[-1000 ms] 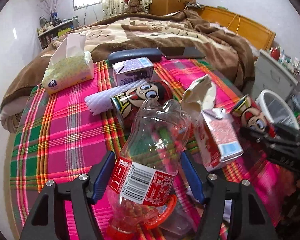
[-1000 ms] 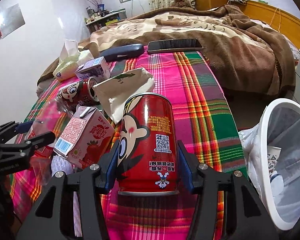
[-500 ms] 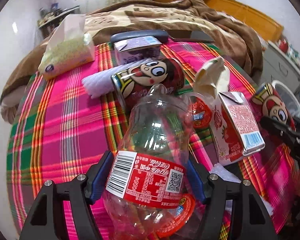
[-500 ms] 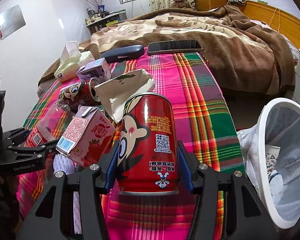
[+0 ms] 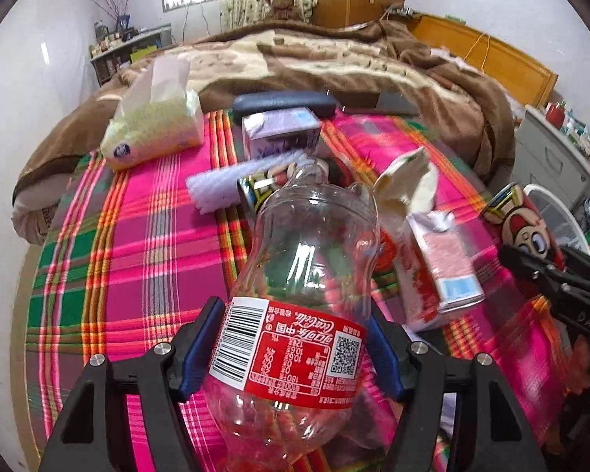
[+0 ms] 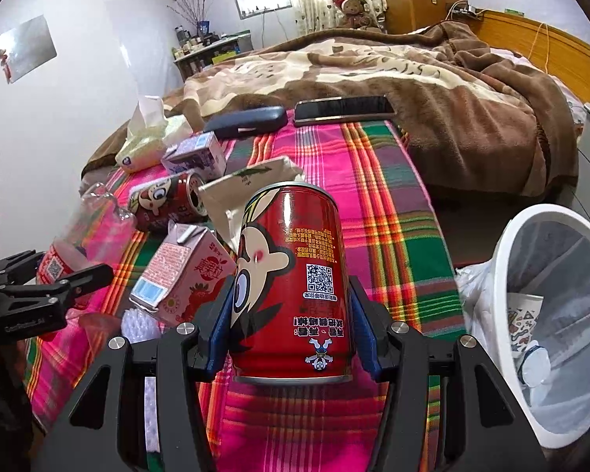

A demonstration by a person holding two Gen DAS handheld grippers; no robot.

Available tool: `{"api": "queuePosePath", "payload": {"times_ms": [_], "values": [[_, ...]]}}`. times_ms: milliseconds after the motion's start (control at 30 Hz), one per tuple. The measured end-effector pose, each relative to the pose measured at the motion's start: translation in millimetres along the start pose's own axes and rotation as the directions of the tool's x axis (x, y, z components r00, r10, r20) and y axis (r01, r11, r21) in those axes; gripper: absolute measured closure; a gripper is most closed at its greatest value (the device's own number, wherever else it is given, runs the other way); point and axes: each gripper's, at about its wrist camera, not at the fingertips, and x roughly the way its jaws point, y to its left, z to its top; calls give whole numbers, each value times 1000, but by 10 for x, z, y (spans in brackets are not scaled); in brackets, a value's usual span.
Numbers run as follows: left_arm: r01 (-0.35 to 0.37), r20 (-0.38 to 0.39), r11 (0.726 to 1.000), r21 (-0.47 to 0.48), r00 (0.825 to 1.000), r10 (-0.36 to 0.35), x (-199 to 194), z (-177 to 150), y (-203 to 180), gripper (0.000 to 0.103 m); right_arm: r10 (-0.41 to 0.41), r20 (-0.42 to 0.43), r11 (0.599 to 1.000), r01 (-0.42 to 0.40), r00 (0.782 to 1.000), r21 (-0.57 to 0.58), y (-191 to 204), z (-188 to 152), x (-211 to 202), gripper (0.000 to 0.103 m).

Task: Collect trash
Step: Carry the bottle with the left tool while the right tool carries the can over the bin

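A clear plastic cola bottle (image 5: 306,275) with a red label sits between the blue pads of my left gripper (image 5: 295,338), which is shut on it just above the plaid cloth. The right wrist view shows that bottle (image 6: 86,228) and the left gripper (image 6: 51,287) at the left edge. My right gripper (image 6: 291,314) is shut on an upright red cartoon can (image 6: 291,259). In the left wrist view the same can (image 5: 519,224) and the right gripper (image 5: 562,279) appear at the right. A white bin (image 6: 531,275) with a plastic liner stands low to the right of the table.
On the plaid cloth (image 6: 373,196) lie a pink strawberry milk carton (image 6: 181,275), a second red can (image 6: 165,204) on its side, a purple carton (image 6: 196,155), a beige paper bag (image 6: 247,185) and white foam netting (image 5: 224,185). Farther back are a tissue pack (image 5: 153,129), a dark case (image 6: 247,122) and a phone (image 6: 344,108).
The left gripper with the bottle tipped down toward the cans half a second ago and has come back up. The right gripper and its can have stayed still.
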Motion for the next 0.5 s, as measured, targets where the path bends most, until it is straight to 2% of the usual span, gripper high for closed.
{"api": "queuePosePath", "payload": {"times_ms": [267, 500], "values": [[25, 88, 1000, 17, 996, -26, -402, 66, -254, 34, -12, 56, 1000, 11, 998, 17, -128, 26, -239, 49], [87, 114, 995, 39, 989, -91, -546, 131, -586, 34, -37, 97, 999, 33, 995, 40, -326, 22, -438, 49]]}}
